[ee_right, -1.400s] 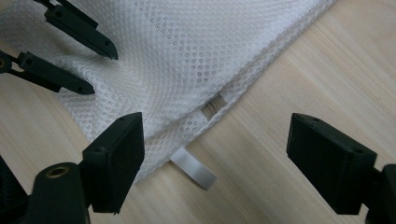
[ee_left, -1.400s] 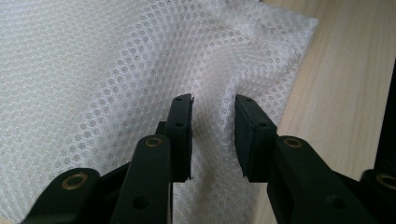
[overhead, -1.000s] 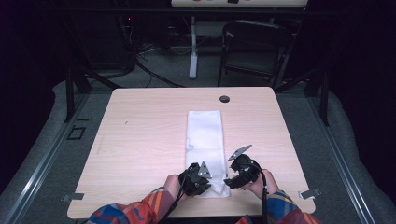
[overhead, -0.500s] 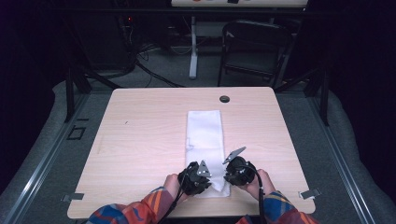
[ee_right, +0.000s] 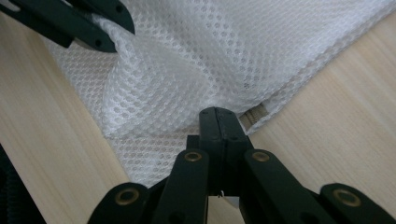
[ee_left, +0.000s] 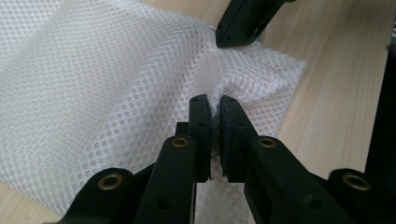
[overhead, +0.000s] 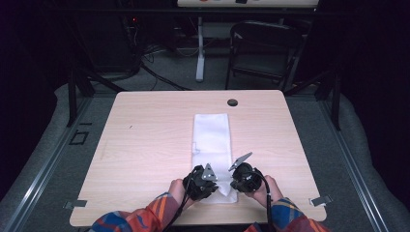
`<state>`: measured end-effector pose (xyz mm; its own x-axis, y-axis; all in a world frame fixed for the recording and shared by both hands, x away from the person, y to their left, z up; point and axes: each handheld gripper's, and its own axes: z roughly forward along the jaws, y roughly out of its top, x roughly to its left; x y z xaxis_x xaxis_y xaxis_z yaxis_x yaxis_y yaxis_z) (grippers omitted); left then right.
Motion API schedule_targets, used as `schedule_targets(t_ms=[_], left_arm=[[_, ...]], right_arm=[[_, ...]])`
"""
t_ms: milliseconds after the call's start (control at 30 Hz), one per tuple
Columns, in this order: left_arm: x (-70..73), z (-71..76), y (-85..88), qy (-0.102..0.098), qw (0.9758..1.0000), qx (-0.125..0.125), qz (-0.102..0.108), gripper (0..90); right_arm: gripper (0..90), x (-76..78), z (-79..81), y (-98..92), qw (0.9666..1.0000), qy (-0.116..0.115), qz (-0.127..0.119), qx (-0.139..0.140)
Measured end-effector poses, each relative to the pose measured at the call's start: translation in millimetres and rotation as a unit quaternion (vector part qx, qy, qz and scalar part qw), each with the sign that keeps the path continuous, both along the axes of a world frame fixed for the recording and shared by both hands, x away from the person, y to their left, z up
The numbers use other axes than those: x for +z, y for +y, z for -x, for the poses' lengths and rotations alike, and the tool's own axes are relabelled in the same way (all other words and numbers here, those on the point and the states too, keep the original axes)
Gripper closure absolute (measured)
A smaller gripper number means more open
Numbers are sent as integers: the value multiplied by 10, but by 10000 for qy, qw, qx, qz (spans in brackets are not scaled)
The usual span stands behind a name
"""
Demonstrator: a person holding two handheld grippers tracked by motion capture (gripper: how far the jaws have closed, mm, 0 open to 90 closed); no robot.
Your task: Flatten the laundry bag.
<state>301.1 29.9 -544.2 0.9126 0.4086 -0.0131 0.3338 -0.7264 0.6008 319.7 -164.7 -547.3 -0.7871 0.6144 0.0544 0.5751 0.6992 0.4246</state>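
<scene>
A long white mesh cloth (overhead: 211, 137) lies folded down the middle of the wooden table (overhead: 145, 145). Both grippers sit at its near end. My left gripper (ee_left: 213, 100) is shut on a raised fold of the mesh (ee_left: 116, 93). In the high view it (overhead: 211, 184) lies at the cloth's near left corner. My right gripper (ee_right: 218, 112) has just been closing and its jaws now pinch the cloth's edge (ee_right: 187, 70) by the near right corner. From above, the right gripper (overhead: 234, 185) is a hand's width from the left one. Each gripper view also shows the other gripper's jaws on the mesh.
A dark cable hole (overhead: 232, 102) sits near the table's far edge. Small metal clips (overhead: 75, 204) (overhead: 321, 200) are at the front corners. A folding chair (overhead: 261, 53) and stands are on the floor behind the table.
The right hand has shifted slightly left, toward the cloth's near corner. The left hand and the cloth's far end have not moved.
</scene>
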Motion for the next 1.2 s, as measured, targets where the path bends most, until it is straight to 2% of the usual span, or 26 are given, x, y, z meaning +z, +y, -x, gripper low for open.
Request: schedule_targets(t_ms=[100,233,267,367,400,467,533,600,767,800,1033,1100,1133,1200], left_arm=[[12,-1,9,-30,10000,24,35,845],[52,-12,39,-86,9999,95,95,845],[66,-19,51,-79,9998,95,122,845],[93,-26,78,-137,9997,147,114,844],[96,-27,85,-140,9997,167,131,844],[105,-33,99,-151,9997,185,108,844],[112,-44,113,-130,9997,188,97,843],[117,-52,124,-134,9997,218,68,840],[141,-85,176,-122,9996,267,43,841],[147,-88,188,-123,9994,304,59,841],[166,-119,276,0,9994,344,46,840],[169,-125,301,-22,9991,412,51,840],[177,-130,315,-34,9991,426,41,841],[190,-131,345,-102,9986,504,104,842]], right_arm=[[900,-31,0,19,9999,131,52,51],[900,-48,14,35,9999,16,137,36],[900,-76,24,38,10000,35,-68,-59],[900,-46,8,24,9999,70,117,38],[900,-47,7,22,9999,70,107,38],[900,-70,15,23,9999,76,-80,-42],[900,-54,-4,6,9999,126,17,76],[900,-52,0,1,10000,85,40,31],[900,-66,5,-2,10000,82,-52,20],[900,-57,5,-3,9999,110,12,53],[900,-62,6,-1,9999,50,9,101],[900,-67,17,11,10000,36,-28,83],[900,-57,10,7,9999,29,69,149],[900,-57,11,8,9998,23,73,157]])
